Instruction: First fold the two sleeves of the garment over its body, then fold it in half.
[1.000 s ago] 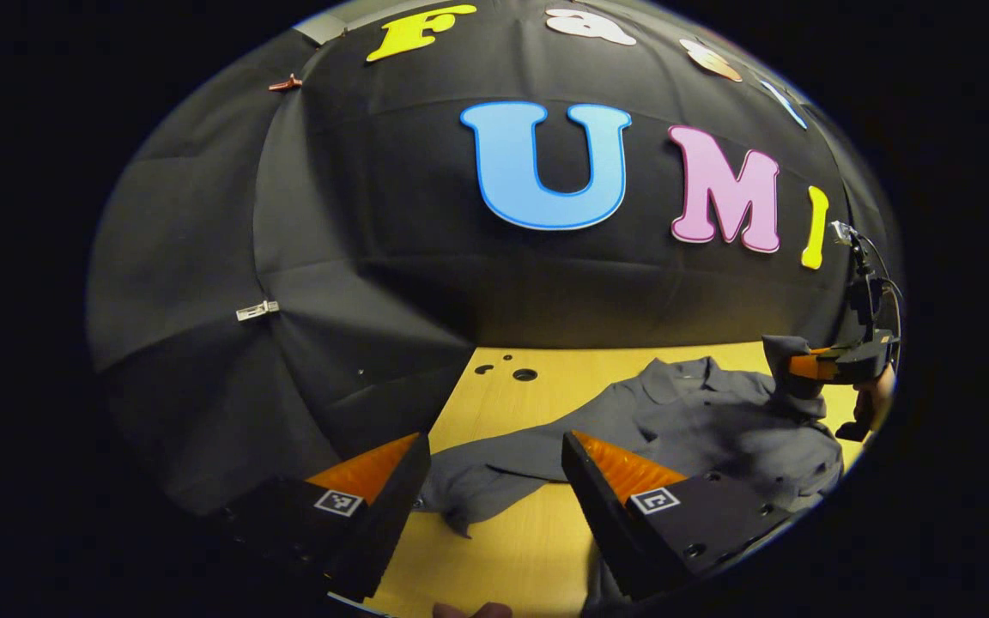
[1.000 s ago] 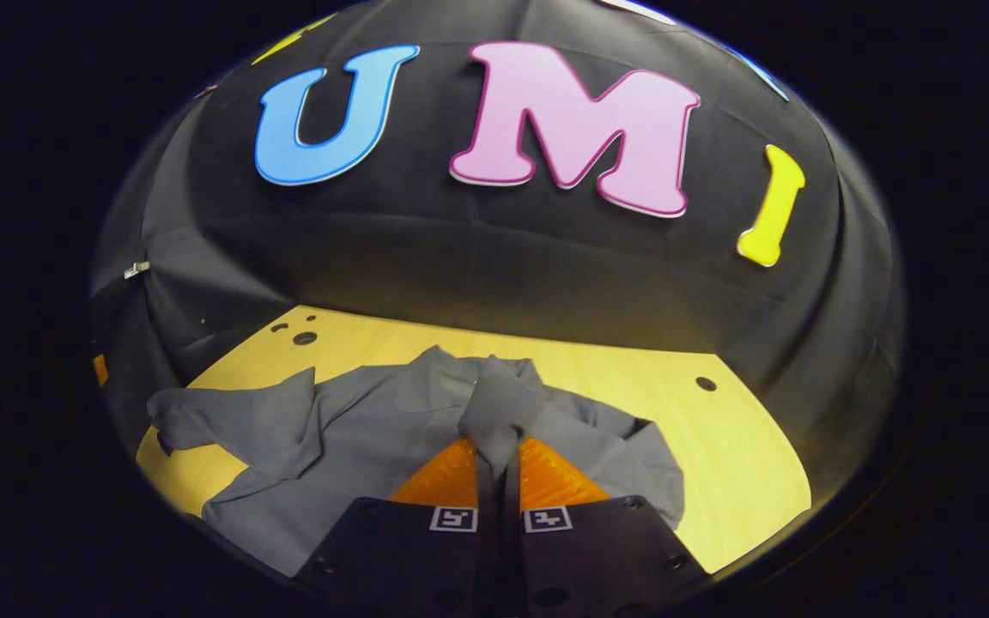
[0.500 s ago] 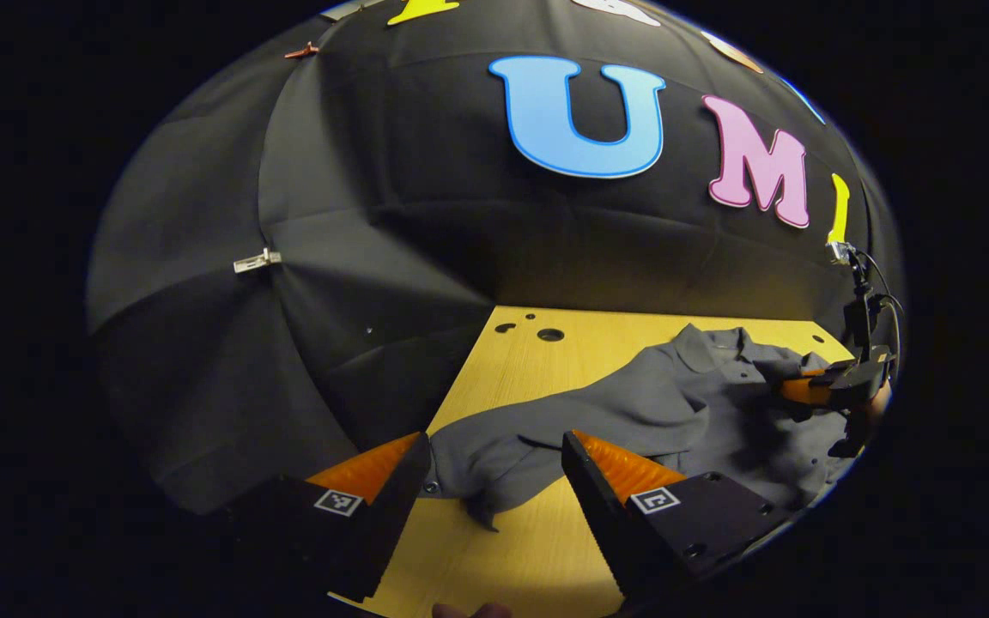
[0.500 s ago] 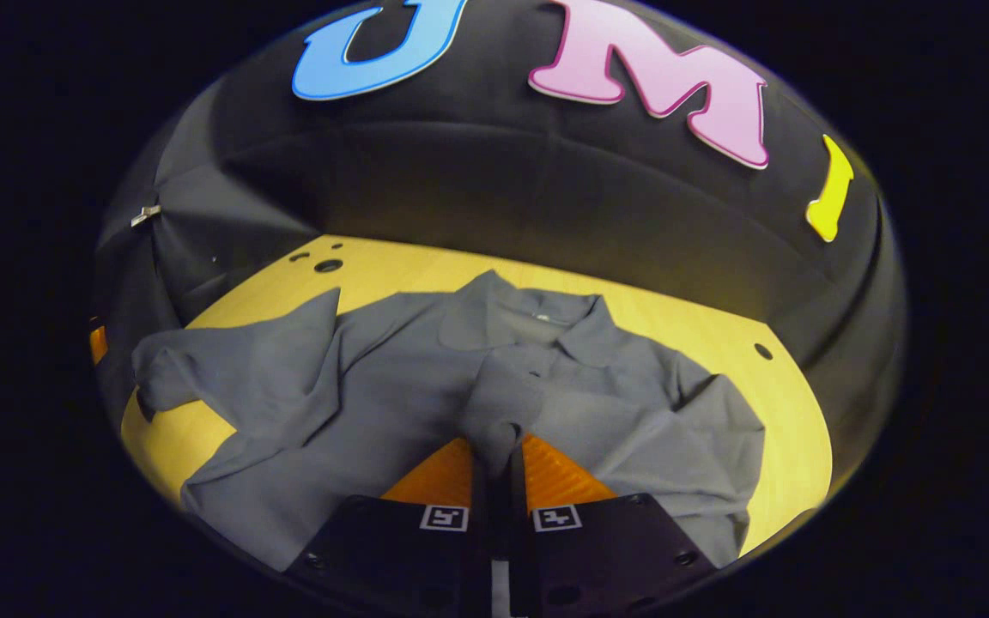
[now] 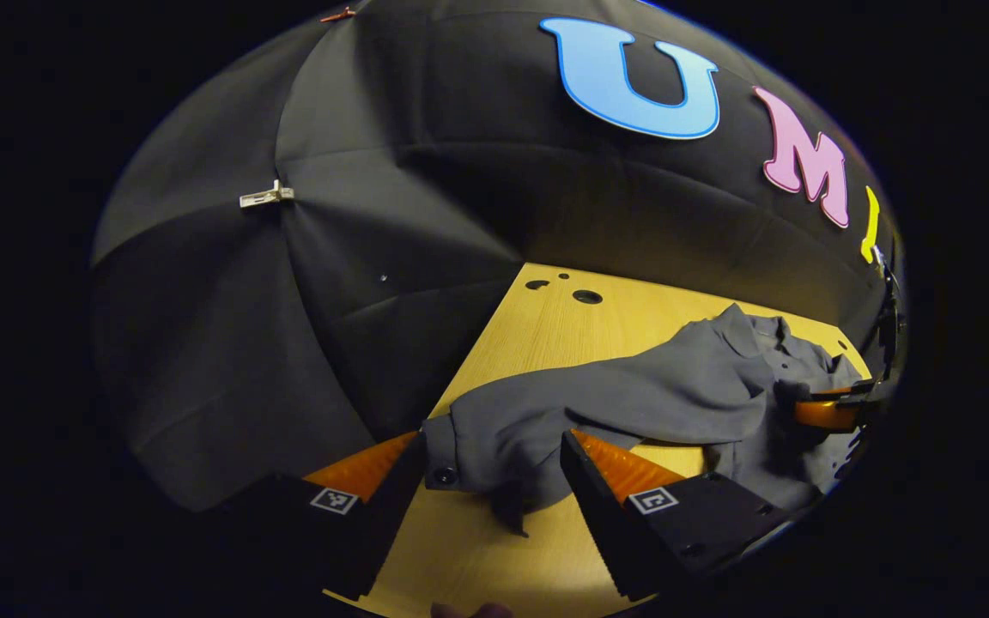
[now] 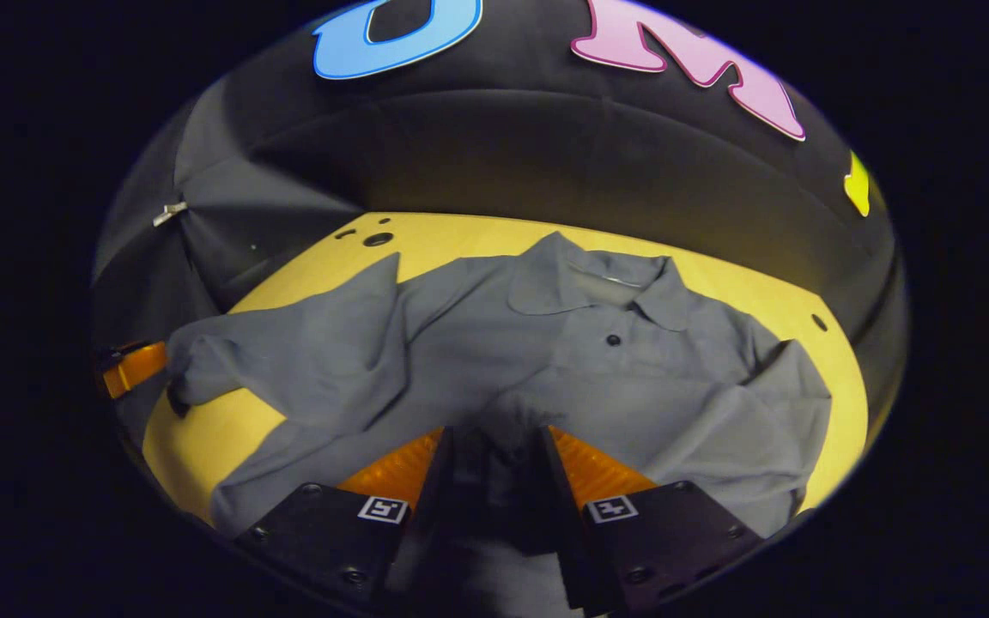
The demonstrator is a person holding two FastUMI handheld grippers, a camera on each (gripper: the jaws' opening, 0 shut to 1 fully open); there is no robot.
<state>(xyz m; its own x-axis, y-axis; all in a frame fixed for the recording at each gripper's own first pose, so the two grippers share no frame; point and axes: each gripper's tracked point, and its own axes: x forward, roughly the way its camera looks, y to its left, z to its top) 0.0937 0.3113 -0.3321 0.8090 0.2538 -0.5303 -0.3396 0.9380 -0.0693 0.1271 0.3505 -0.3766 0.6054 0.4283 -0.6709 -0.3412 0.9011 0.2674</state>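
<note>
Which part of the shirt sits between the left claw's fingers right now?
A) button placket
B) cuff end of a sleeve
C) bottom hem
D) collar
B: in the left gripper view the sleeve's cuff end, still stretched out on the table, lies between the open fingers of the left claw.

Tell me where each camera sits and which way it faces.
Left gripper view: rides the left gripper, low over the wooden table, facing the grey collared shirt's left sleeve cuff between its open orange fingers.
Right gripper view: rides the right gripper, facing the shirt's collar across its body; its fingers stand parted.
Shared: the grey collared shirt, the table, each other's gripper.
</note>
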